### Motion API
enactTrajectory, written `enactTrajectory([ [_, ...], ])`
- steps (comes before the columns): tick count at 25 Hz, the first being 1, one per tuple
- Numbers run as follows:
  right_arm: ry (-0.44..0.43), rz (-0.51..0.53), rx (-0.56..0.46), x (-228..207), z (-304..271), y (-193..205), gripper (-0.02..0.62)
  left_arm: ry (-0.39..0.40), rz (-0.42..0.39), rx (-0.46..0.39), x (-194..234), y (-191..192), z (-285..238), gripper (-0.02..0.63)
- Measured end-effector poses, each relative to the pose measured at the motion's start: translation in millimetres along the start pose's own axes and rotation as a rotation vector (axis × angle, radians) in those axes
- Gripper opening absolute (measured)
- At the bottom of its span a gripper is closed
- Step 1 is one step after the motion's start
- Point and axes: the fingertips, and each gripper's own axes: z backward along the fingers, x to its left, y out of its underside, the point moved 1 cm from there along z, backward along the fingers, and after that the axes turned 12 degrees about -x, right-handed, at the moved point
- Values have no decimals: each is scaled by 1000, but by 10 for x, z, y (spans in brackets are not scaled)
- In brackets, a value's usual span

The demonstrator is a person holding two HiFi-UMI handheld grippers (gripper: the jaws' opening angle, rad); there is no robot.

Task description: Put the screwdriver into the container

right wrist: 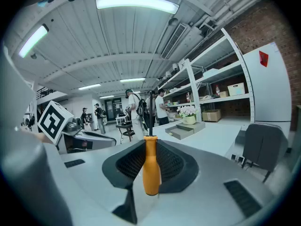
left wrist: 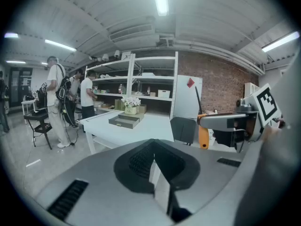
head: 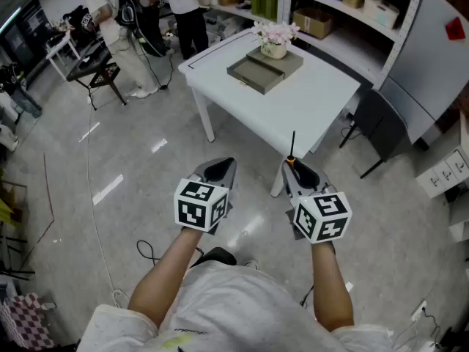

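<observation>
My right gripper (head: 295, 169) (right wrist: 151, 173) is shut on the screwdriver (head: 291, 160) (right wrist: 151, 166), whose orange handle sits between the jaws with the dark shaft sticking up and forward. The same screwdriver (left wrist: 202, 134) appears at the right of the left gripper view. A shallow grey container (head: 258, 72) (left wrist: 124, 121) (right wrist: 181, 132) lies on the white table (head: 308, 105) ahead, well beyond both grippers. My left gripper (head: 218, 171) (left wrist: 157, 171) is held beside the right one over the floor, its jaws together with nothing in them.
A pot of pale flowers (head: 274, 44) stands just behind the container. A black chair (head: 381, 123) is at the table's right side, shelves (head: 352, 13) run along the back, and people (head: 121, 28) stand at the far left beside a black stand (head: 99, 75). Cables (head: 150, 251) trail on the floor.
</observation>
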Motion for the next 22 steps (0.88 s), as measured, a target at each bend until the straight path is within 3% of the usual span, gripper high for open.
enactTrajectory([
  [9,3,-20,18,-63,-94,44,75,-4,-2,15,94,20,-82,3],
  [22,51,-26,50,-210,-861,125,74,60,0,28,724,-52,-708,3],
])
